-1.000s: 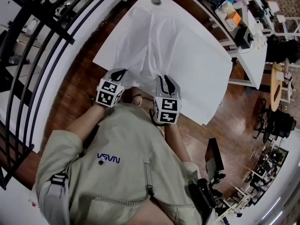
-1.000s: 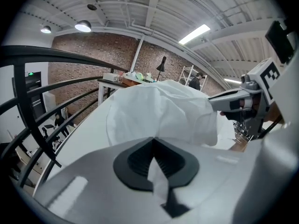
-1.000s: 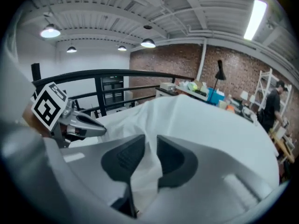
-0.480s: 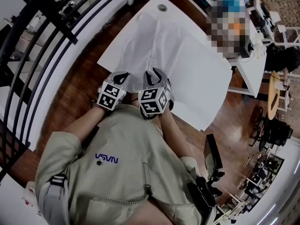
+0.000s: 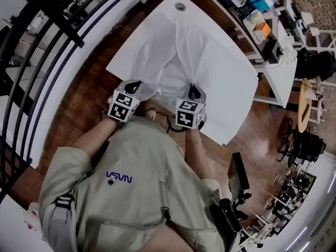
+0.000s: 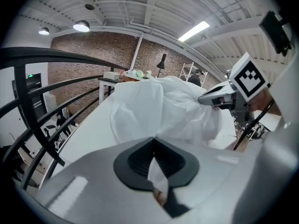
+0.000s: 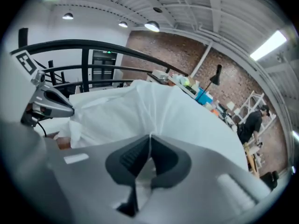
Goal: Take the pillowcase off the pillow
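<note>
A white pillow in a white pillowcase lies on the white table. My left gripper is at the pillow's near left corner, shut on a fold of the pillowcase that shows between its pads. My right gripper is at the near right, shut on the cloth, which rises in a taut ridge from its tips. In the right gripper view the fabric runs straight into the closed right gripper. Each gripper shows in the other's view: the right gripper, the left gripper.
A black railing runs along the left over the wooden floor. Cluttered desks stand at the top right. The table has a round hole at its far end. A dark monitor stands at the lower right.
My right gripper swung left beside the left one with its jaws apart, then came back right and closed on the pillowcase, drawing up a ridge. The left gripper kept its place and grip.
</note>
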`<control>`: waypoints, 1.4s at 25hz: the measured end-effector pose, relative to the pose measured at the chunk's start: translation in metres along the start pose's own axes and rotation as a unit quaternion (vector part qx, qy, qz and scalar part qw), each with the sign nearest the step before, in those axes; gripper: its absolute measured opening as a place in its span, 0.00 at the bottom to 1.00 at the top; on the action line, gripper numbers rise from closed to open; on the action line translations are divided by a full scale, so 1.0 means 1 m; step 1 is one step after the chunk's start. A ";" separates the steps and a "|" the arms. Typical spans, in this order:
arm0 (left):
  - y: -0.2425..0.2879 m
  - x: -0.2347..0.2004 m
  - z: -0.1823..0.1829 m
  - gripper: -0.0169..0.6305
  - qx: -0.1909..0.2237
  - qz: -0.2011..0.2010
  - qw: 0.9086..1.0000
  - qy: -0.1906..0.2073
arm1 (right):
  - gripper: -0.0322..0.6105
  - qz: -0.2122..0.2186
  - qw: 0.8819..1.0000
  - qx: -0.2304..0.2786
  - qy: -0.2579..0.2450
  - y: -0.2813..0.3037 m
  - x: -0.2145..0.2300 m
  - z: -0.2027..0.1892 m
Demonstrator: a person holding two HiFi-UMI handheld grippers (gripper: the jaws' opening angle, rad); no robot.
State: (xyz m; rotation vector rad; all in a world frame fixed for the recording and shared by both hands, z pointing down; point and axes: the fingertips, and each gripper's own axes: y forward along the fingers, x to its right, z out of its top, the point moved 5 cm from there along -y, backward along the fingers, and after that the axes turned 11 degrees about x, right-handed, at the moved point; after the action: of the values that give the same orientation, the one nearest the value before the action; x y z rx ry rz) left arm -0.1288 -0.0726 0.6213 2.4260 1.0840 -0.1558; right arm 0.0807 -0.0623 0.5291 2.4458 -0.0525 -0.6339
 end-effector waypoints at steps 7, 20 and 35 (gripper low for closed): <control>0.000 0.000 -0.002 0.04 0.000 0.006 1.000 -0.010 | 0.09 0.040 0.999 0.017 -0.010 -0.001 -0.004 0.006; -0.006 -0.004 0.006 0.04 0.021 0.007 1.000 -0.004 | 0.24 0.197 0.951 0.144 -0.188 -0.029 -0.089 0.088; -0.012 -0.005 0.005 0.04 0.027 0.015 1.000 0.002 | 0.07 0.152 0.945 0.037 -0.288 0.009 -0.097 0.042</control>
State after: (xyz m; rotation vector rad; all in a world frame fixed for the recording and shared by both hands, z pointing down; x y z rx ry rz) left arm -0.1400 -0.0712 0.6137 2.4899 1.0578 -0.1715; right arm -0.0233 -0.0754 0.5465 2.1712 -0.6821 -1.1904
